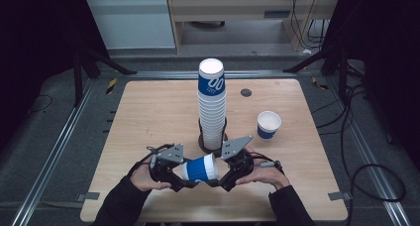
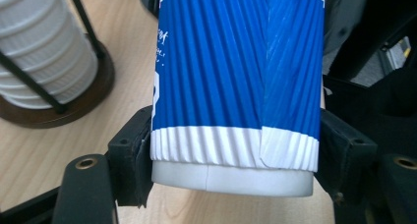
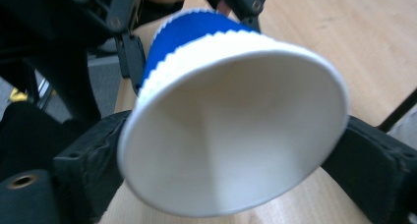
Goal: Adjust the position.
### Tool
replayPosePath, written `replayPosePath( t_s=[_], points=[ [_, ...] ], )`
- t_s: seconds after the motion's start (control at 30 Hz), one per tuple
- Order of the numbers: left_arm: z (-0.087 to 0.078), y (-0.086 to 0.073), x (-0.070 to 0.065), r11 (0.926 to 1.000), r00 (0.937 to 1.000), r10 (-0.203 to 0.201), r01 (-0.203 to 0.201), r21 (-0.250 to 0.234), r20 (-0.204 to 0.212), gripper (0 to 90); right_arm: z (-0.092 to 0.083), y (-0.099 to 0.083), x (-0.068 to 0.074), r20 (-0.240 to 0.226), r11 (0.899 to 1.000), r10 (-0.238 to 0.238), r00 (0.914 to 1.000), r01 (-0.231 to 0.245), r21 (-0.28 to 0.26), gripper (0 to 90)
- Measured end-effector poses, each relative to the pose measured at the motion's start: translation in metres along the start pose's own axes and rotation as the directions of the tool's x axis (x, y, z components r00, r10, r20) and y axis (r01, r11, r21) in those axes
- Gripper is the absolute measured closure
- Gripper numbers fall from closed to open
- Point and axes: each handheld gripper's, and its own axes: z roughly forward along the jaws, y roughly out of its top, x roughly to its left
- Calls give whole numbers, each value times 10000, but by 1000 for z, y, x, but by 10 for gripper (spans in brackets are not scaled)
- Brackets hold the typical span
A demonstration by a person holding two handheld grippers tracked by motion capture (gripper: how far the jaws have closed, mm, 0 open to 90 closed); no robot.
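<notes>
On a wooden bench (image 1: pixel 148 107), a paper cup (image 1: pixel 199 168) hangs on its side between two hand-held grippers, just in front of the tall stack (image 1: pixel 212 104) of nested cups in its dark holder (image 1: pixel 203 142). The left gripper (image 1: pixel 176 179) has its jaws clamped on the cup's narrow base; in the left gripper view the pads press both sides of the white foot. The right gripper (image 1: pixel 218 179) sits at the rim with its jaws spread wide and flanking the mouth; whether they touch cannot be told. The cup appears freshly separated, with placement still to come. Right of the stack, a second cup (image 1: pixel 269 124) already stands upright. The held cup is blue, ribbed, white-banded and white inside.
</notes>
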Motion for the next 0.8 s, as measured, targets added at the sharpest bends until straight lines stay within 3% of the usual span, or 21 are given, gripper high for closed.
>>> replayPosePath(
  t_s=[0.13,0.23,0.4,0.47,0.63,0.8],
  points=[
    [-6,-3,5,9984,9994,-314,309,-466,-108,275,-9,2,-4,278,9982,337,9990,-323,-507,59],
    [-14,-5,9,9933,9982,-527,493,-1046,-294,275,-17,2,-8,457,9931,662,9968,-613,-1004,58],
    [-25,-6,10,9719,9966,-756,661,-2260,-334,275,-24,3,-12,596,9806,1088,9923,-973,-1704,61],
    [-26,-4,8,9668,9964,-709,574,-2492,-457,275,-25,3,-12,530,9761,1179,9916,-1059,-1895,62],
    [-21,1,1,9628,9977,-490,348,-2678,-464,275,-23,5,-10,200,9688,1259,9918,-1186,-2177,65],
    [-12,5,-5,9700,9992,-197,108,-2428,-344,275,-21,6,-9,-231,9627,1293,9913,-1311,-2368,85]
  ],
)
